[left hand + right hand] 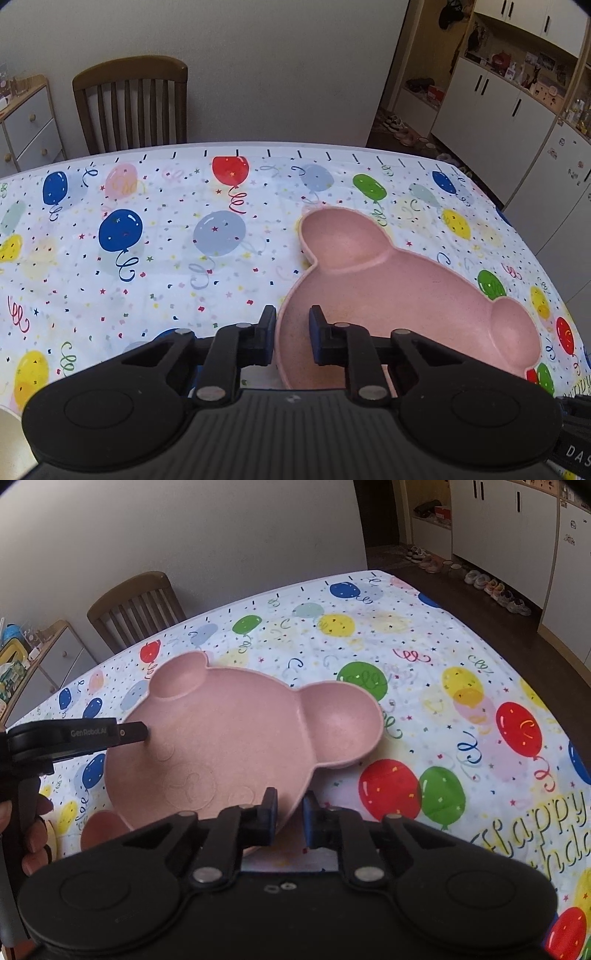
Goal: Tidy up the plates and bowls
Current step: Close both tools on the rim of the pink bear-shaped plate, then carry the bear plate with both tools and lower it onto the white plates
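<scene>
A pink bear-shaped divided plate (399, 295) (221, 734) is held tilted above the balloon tablecloth. My left gripper (292, 328) is shut on the plate's rim, one finger inside and one outside; it also shows from the side in the right wrist view (133, 733). My right gripper (290, 812) straddles the plate's near rim with a narrow gap between its fingers. A second pink dish (101, 830) lies under the plate at lower left, mostly hidden.
The table (155, 258) carries a balloon-print cloth with "Happy" lettering (535, 834). A wooden chair (131, 99) stands at the far edge. A drawer unit (26, 125) is at left. White cabinets (517, 110) and shoes (495, 587) are at right.
</scene>
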`<move>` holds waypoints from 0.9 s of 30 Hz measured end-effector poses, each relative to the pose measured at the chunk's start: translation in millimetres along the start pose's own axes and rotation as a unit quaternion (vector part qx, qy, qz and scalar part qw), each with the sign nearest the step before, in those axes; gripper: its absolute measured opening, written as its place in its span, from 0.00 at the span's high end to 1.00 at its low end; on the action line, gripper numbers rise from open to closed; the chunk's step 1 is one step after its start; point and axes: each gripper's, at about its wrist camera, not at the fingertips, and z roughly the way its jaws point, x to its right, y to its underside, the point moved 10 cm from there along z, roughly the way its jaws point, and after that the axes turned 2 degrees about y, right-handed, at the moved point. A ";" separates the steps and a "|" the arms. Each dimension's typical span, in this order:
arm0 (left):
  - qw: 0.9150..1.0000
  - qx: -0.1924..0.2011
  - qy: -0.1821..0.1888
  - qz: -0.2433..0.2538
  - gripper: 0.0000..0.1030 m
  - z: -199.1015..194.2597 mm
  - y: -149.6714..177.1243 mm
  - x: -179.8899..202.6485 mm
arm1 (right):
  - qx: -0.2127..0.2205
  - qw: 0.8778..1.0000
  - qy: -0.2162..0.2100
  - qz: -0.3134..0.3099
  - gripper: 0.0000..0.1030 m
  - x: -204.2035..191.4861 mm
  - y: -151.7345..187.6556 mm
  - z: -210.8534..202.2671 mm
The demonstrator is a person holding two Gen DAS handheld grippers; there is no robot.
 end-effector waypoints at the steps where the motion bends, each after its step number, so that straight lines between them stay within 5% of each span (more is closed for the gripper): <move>1: 1.000 0.001 0.004 -0.002 0.82 -2.7 0.0 1.3 | 0.002 1.000 0.001 -0.001 0.88 0.9 0.0 -1.9; 12: 1.000 0.008 0.019 0.008 0.82 -50.2 8.8 15.1 | 0.024 0.999 -0.012 -0.032 0.88 3.6 5.0 -44.9; 27: 1.000 0.020 0.017 0.014 0.82 -165.0 54.6 -2.6 | 0.039 0.995 -0.047 -0.083 0.88 -34.6 47.0 -131.4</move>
